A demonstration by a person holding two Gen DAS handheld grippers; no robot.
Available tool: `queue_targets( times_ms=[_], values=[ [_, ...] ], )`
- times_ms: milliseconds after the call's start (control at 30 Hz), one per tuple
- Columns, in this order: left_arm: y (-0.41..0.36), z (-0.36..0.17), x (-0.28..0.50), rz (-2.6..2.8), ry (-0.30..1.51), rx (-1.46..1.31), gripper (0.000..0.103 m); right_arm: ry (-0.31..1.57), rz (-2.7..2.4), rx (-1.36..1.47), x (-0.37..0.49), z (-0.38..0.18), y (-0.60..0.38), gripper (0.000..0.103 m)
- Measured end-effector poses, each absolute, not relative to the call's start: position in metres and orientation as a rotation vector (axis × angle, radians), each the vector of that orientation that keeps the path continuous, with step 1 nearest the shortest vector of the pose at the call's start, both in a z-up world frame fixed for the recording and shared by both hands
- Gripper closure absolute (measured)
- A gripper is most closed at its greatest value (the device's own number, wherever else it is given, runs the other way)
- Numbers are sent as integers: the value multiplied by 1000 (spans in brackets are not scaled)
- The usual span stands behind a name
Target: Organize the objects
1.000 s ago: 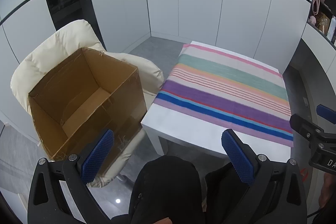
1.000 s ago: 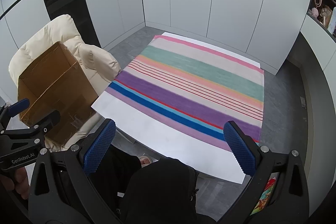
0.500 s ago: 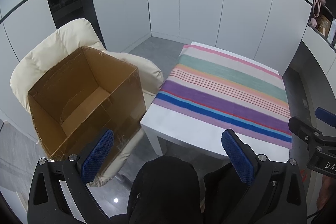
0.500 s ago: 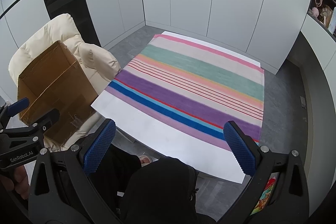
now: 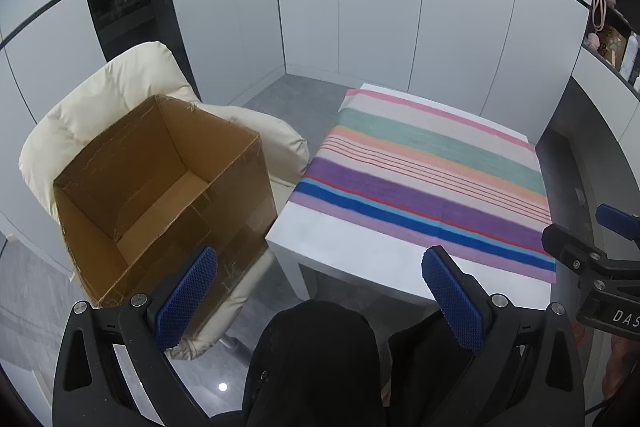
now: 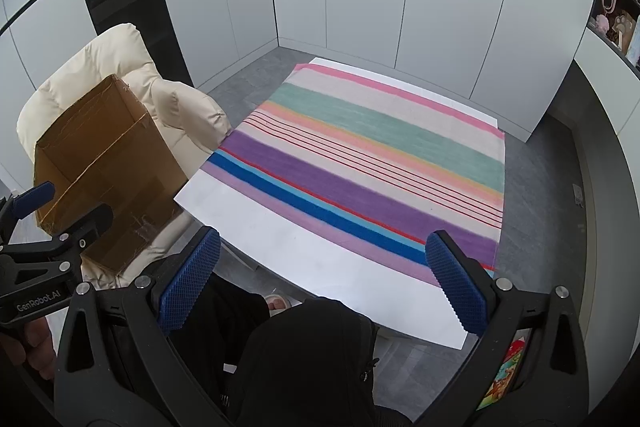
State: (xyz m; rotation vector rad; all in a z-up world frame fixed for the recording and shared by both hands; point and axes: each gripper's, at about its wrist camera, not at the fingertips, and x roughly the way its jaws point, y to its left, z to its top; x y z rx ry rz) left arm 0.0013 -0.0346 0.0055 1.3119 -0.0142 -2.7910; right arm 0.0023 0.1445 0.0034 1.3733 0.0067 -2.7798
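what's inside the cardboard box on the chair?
Nothing visible inside the cardboard box: the left wrist view shows bare walls and floor flaps. Its near bottom corner is hidden by the near wall. It sits on the cream chair.

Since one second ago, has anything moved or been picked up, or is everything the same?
Almost nothing changed. Both views shifted only slightly. The left gripper and right gripper stay open and hold nothing. The box still sits on the chair, and the striped cloth still lies flat on the table.
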Motion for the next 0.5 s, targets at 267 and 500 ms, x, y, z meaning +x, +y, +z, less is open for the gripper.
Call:
queue_targets(
  times_ms=[267,500],
  values=[
    [-33,5,2,-2796,-12,1318,0,10,-2779,1373,2,3,144,0],
    [-32,5,2,-2807,-7,1327,0,13,-2780,1369,2,5,144,0]
  ],
)
